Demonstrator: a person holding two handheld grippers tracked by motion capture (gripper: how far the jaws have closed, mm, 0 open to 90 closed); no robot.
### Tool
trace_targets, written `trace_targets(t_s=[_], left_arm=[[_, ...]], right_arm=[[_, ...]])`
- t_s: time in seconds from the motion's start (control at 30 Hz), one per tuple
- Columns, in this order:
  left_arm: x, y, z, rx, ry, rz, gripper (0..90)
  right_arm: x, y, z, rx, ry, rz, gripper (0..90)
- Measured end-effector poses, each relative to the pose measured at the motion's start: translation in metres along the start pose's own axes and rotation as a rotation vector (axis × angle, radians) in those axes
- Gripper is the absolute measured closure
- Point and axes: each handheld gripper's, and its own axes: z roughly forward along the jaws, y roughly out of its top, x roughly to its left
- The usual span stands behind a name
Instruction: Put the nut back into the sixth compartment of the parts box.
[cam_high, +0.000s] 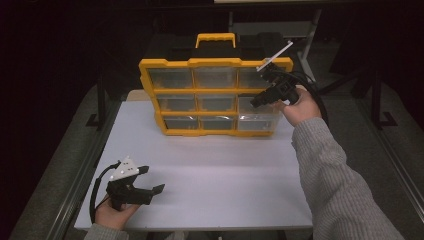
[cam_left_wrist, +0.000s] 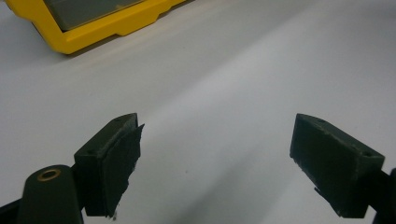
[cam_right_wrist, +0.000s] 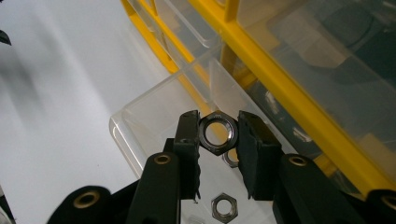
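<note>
Steel hex nut (cam_right_wrist: 218, 132) above clear drawer (cam_right_wrist: 154, 109)

The hand-held gripper (cam_left_wrist: 217, 163) gapes wide above the white table (cam_left_wrist: 224, 84); a yellow organizer (cam_left_wrist: 93, 28) sits beyond.

Organizer at the back, us working the two sides of the table

So in the high view we've got the parts organizer (cam_high: 215, 95) standing upright at the upper centre of the frame, on the far edge of the table (cam_high: 220, 180). Our right gripper (cam_high: 260, 100) is up at the organizer's right side, by the middle row, while our left gripper (cam_high: 150, 182) sits lower left, just over the table and well apart from it. In the right gripper view we're pinching a nut (cam_right_wrist: 218, 132) between the jaws, right above a pulled-out drawer (cam_right_wrist: 154, 112), with another loose nut (cam_right_wrist: 224, 207) lying in that drawer at the bottom of the frame.
</note>
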Motion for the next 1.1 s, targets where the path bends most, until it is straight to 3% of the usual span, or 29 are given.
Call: trace_targets(t_s=[0.5, 0.7, 1.1], left_arm=[[0.0, 0.0, 0.0, 0.002, 0.001, 0.0, 16.0], [0.0, 0.0, 0.0, 0.002, 0.0, 0.0, 16.0], [-0.001, 0.0, 0.001, 0.002, -0.001, -0.004, 16.0]], right_arm=[[-0.001, -0.006, 0.021, 0.0, 0.015, 0.017, 68.8], [-0.003, -0.009, 0.028, 0.007, 0.02, 0.003, 68.6], [0.001, -0.011, 0.014, -0.041, 0.011, 0.021, 61.7]])
